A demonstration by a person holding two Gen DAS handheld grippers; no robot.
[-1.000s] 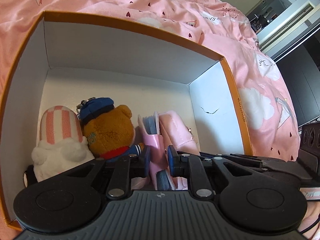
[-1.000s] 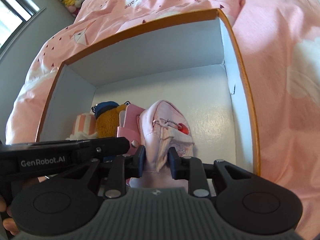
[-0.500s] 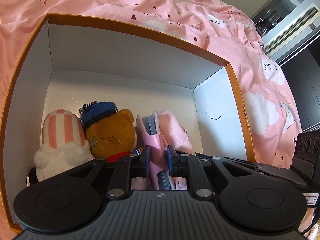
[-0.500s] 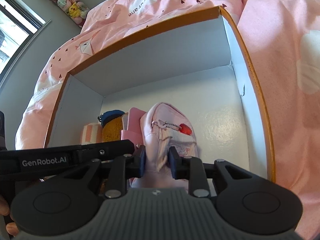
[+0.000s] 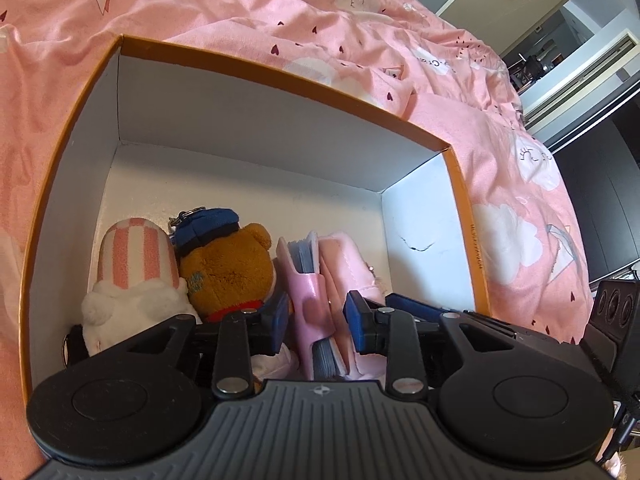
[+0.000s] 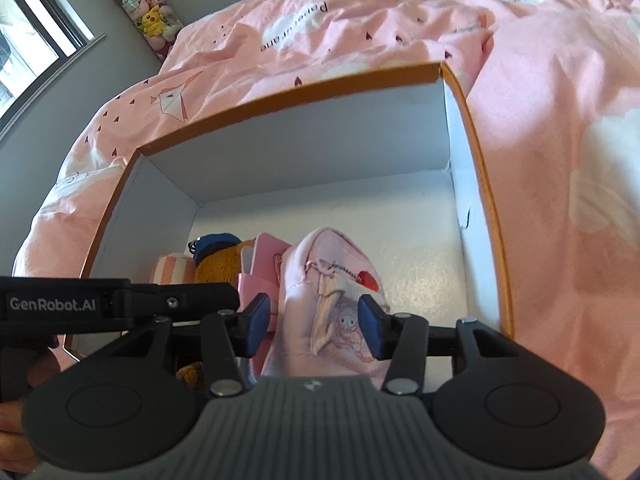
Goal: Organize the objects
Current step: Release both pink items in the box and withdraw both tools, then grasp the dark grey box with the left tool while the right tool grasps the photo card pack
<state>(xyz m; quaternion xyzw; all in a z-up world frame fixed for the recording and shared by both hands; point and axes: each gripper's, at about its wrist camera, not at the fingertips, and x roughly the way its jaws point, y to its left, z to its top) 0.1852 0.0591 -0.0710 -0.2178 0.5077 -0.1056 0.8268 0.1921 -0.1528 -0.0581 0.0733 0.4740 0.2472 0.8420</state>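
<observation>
An orange-rimmed white box (image 5: 256, 72) lies on the pink bed. Inside, from left to right, stand a pink-striped white plush (image 5: 132, 276), a brown bear with a blue cap (image 5: 232, 268), a pink notebook (image 5: 308, 288) and a small pink backpack (image 6: 336, 300). My left gripper (image 5: 318, 320) is open, its pads either side of the notebook and clear of it. My right gripper (image 6: 312, 326) is open around the backpack, pads apart from it. The box also shows in the right wrist view (image 6: 480, 168).
The pink bedding (image 5: 360, 24) surrounds the box on all sides. The box floor to the right of the backpack (image 6: 420, 248) is bare white. A window (image 6: 24, 48) and a hanging column of plush toys (image 6: 148, 8) are at the far left wall.
Both grippers have opened: the left let go of the notebook and the right let go of the backpack. Both pulled back and up a little, showing more of the box.
</observation>
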